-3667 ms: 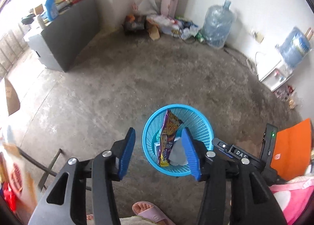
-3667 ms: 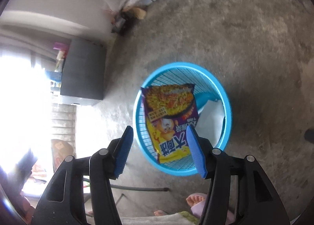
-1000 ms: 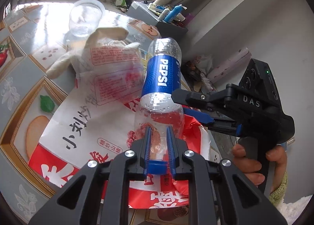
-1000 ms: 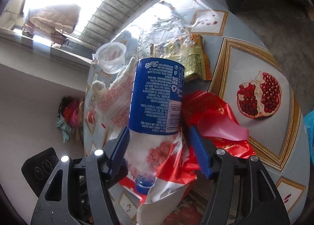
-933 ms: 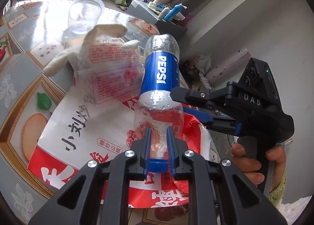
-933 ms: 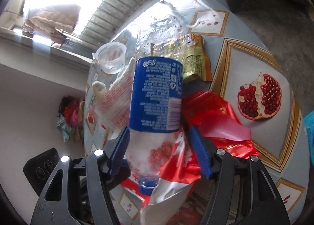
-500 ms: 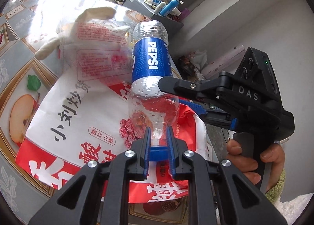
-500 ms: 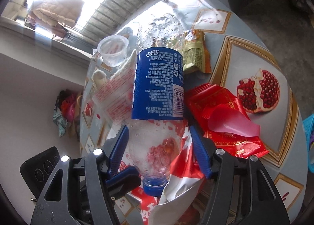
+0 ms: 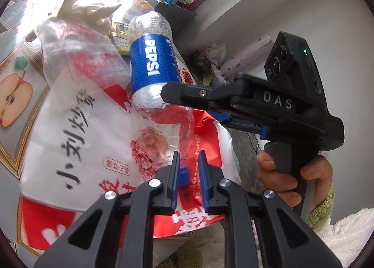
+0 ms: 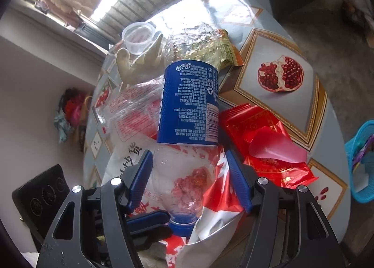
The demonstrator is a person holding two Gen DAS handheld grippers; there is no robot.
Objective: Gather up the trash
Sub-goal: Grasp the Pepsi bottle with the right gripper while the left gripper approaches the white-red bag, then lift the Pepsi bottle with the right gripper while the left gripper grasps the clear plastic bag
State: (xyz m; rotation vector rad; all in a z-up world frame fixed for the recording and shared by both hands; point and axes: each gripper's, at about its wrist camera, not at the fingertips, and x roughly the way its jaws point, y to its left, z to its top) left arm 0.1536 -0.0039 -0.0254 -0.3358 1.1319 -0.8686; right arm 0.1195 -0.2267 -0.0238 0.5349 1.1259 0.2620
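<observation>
Plastic Pepsi bottle, cap pinched in left claw, right claw clasping body.

Since 3.7 s back: no longer over floor and blue basket; now over counter litter. Empty then, left gripper jaws now narrow, clamped on cap of Pepsi bottle. Right gripper jaws straddling bottle's clear shoulder. Over last second: bottle swung from upright between left jaws to leaning left, cap shifted toward left jaw. White snack bag slid left, blurred.
</observation>
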